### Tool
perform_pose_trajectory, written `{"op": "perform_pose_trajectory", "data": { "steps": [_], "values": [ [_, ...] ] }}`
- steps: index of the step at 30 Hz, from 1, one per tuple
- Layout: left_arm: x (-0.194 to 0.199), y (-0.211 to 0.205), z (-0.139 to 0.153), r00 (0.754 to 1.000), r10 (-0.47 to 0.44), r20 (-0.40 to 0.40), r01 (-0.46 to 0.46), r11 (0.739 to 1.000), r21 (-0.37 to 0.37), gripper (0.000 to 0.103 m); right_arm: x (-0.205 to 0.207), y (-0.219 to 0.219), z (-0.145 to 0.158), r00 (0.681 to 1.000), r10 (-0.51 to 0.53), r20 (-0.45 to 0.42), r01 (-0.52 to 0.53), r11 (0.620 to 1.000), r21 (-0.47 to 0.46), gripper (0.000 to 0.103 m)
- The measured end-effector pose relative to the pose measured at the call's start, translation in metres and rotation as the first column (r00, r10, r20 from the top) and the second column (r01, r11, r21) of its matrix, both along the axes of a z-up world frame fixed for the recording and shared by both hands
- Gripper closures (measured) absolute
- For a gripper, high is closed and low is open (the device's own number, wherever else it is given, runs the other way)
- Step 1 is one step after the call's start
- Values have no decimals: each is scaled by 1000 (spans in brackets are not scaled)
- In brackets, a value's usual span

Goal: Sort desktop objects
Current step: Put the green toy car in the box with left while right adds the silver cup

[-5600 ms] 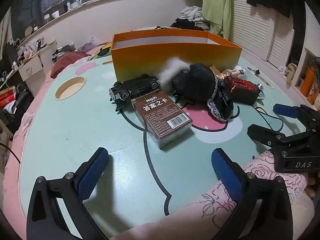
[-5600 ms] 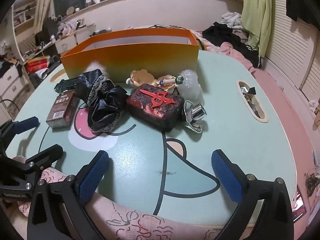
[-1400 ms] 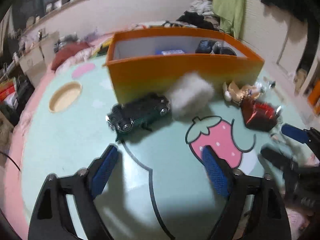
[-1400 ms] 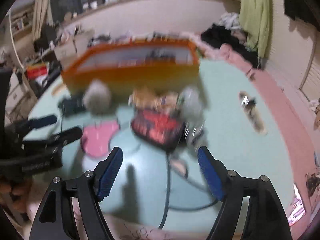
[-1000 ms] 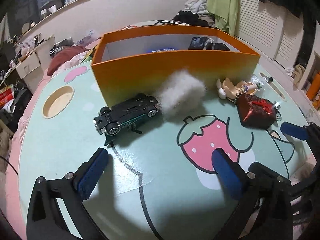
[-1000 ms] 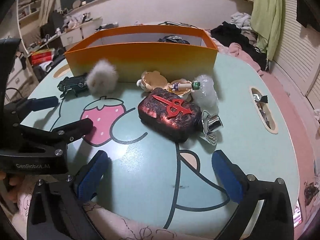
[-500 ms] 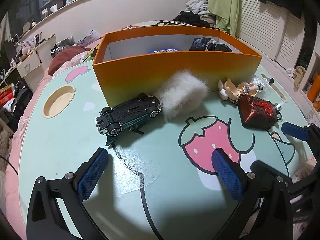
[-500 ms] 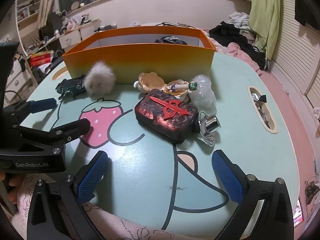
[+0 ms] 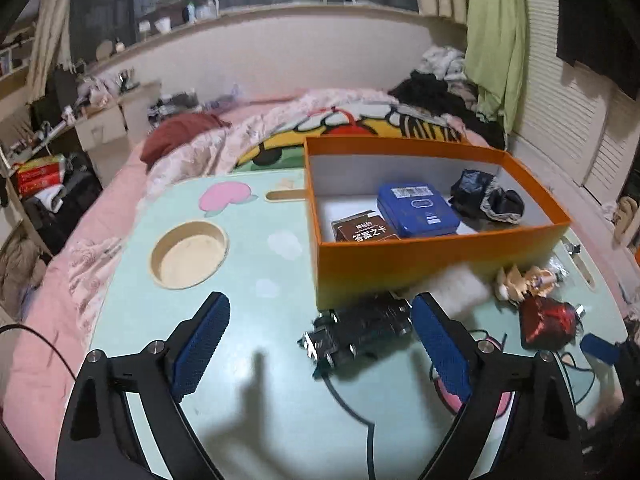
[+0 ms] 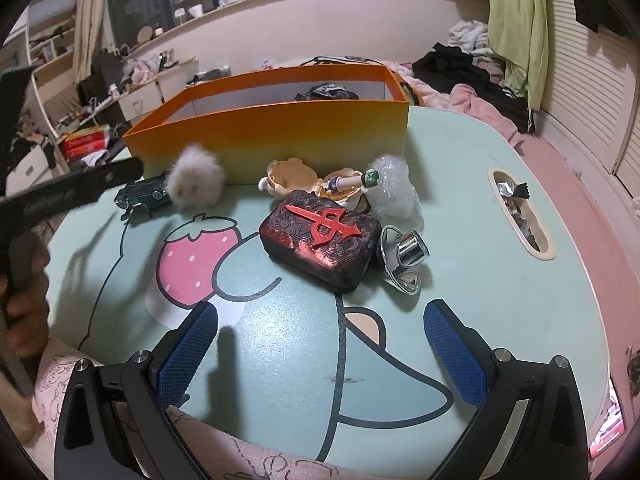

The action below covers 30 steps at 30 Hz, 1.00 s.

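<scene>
Both your grippers, left (image 9: 320, 344) and right (image 10: 320, 352), gape wide, empty; you hold the left above the car (image 9: 358, 330) beside the box (image 9: 436, 260), likely to grab it.

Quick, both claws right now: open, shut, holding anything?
Left claw: open, holding nothing, above the toy car.
Right claw: open, holding nothing, short of the red-and-black case.

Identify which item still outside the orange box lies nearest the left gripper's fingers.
The black toy car: it lies just ahead of the open left gripper, whereas the fluffy pompom and red-and-black case lie farther right.
</scene>
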State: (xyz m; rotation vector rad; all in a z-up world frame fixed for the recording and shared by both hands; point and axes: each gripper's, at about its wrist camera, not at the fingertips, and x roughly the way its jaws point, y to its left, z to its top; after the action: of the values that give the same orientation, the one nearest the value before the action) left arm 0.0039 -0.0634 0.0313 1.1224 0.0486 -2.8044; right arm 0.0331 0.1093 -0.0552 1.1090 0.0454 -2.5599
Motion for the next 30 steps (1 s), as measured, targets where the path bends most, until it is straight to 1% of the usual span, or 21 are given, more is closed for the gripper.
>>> {"op": "perform_pose_trajectory", "data": {
  "steps": [1,2,5,6,7,8,9,11,12,15,17,19,20,21,22,24,25,26,27,28,30],
  "values": [
    [-7,-4,-3,1000,-10,19,10,1000,12,19,0,1,0,1000,0,0,0,1000,0,0],
    [-12,-6,-6,999,-24,37,23,1000,16,20,0,1,0,1000,0,0,0,1000,0,0],
    [-24,3,-21,991,-72,111,73,997,-10,21,0,1,0,1000,0,1,0,1000,-1,0],
    [-25,6,-26,986,-95,137,95,995,2,24,0,1,0,1000,0,0,0,1000,-1,0],
    [-23,10,-30,983,-107,147,110,994,-11,29,0,1,0,1000,0,0,0,1000,0,0],
    [-17,15,-30,984,-118,131,124,992,-33,44,0,1,0,1000,0,1,0,1000,0,0],
    [-12,18,-29,981,-148,127,152,988,-15,51,0,1,0,1000,0,0,0,1000,0,0],
    [-3,22,-27,977,-173,128,177,984,-20,71,0,1,1,1000,1,0,-1,1000,0,0],
    [3,24,-26,976,-182,123,186,982,-26,74,0,1,1,1000,0,0,0,1000,0,0],
    [14,26,-27,974,-197,108,201,979,-31,75,0,1,1,1000,1,0,-1,1000,-1,0],
    [18,27,-27,976,-193,99,196,980,-31,75,0,1,1,1000,1,0,-1,1000,-1,0],
    [19,24,-25,979,-183,90,185,983,-17,75,0,3,1,1000,3,-1,-3,1000,-22,0],
    [21,22,-22,981,-179,78,180,984,-10,75,0,7,2,1000,7,0,-7,999,-51,1],
    [25,21,-17,982,-180,59,180,984,2,75,1,17,5,1000,10,-1,-10,992,-127,4],
    [26,18,-14,982,-184,48,184,983,13,75,1,27,8,1000,0,-6,-1,983,-182,5],
    [27,13,-7,980,-195,32,193,980,48,75,-1,51,14,997,-72,-15,64,957,-284,12],
    [28,11,-4,980,-196,27,194,978,76,75,-3,66,17,991,-133,-13,122,935,-333,14],
    [27,7,-1,980,-197,22,193,976,105,75,-5,76,19,984,-180,-10,165,920,-355,19],
    [27,6,1,981,-195,16,192,973,125,75,-8,84,21,975,-221,-7,204,914,-351,26],
    [27,5,2,981,-193,11,190,973,129,75,-11,87,23,973,-230,-4,216,918,-332,31],
    [28,9,3,982,-189,7,187,977,106,75,-16,88,24,975,-222,2,211,928,-307,45]
  ]
}}
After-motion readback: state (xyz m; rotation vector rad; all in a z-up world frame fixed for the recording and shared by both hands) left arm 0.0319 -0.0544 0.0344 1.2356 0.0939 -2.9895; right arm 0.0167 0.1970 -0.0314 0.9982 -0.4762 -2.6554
